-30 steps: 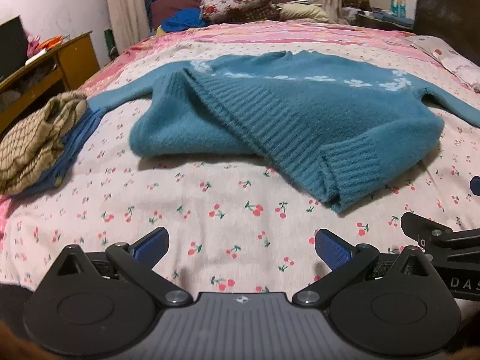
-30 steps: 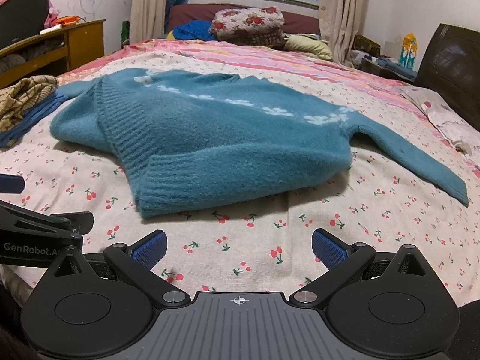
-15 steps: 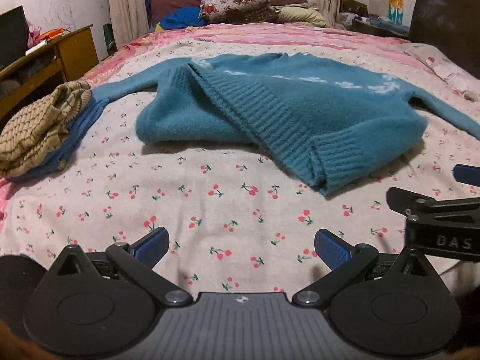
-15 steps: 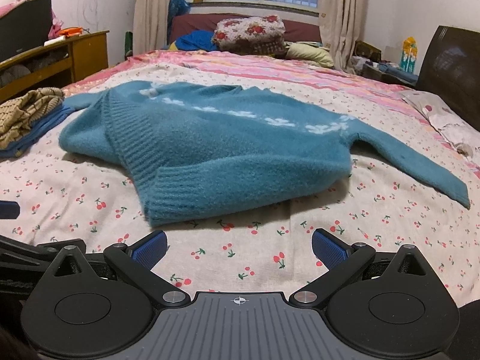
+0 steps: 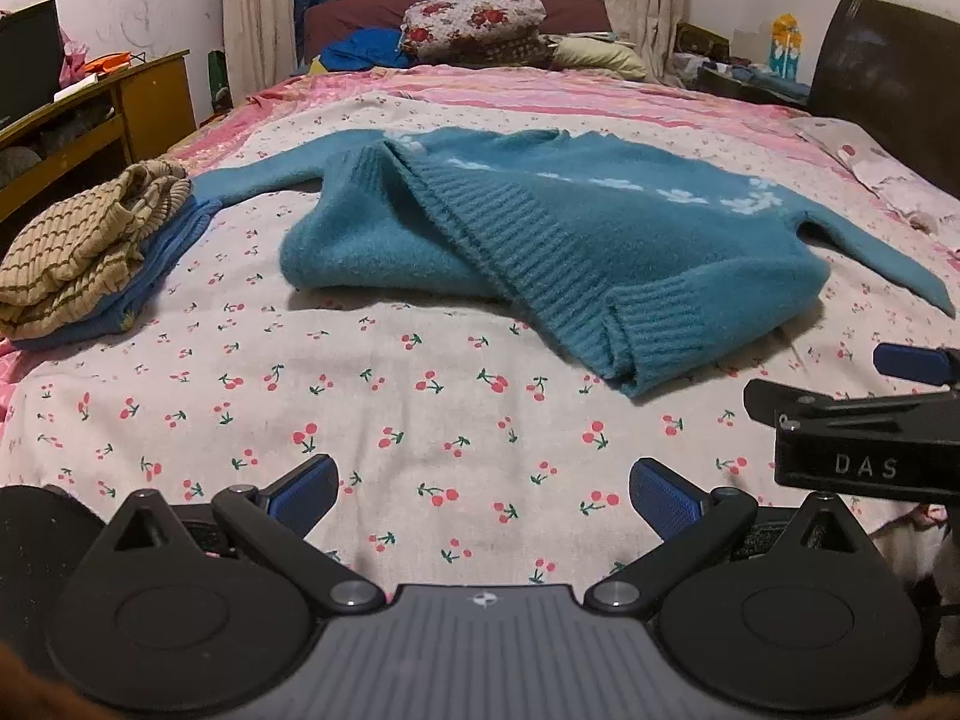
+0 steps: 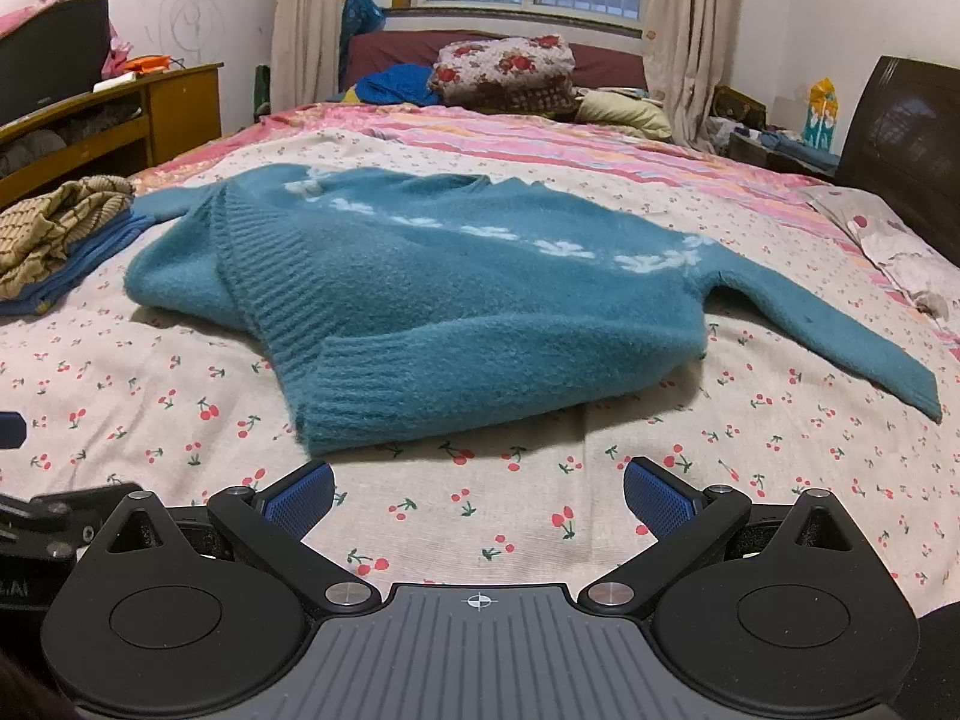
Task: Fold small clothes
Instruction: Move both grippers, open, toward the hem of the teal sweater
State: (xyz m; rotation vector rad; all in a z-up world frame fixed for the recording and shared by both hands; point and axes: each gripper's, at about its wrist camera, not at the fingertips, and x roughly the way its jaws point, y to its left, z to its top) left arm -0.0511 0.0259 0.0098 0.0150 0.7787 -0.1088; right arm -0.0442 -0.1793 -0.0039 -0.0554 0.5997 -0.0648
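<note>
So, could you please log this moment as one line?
left gripper: open, empty | right gripper: open, empty | teal sweater: half-folded on bed, both sleeves out | folded pile: beside left sleeve

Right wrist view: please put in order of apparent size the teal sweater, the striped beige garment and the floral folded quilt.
1. teal sweater, clearly the largest.
2 and 3. striped beige garment and floral folded quilt look about alike; the quilt lies much farther from the camera, so I leave them unranked.
</note>
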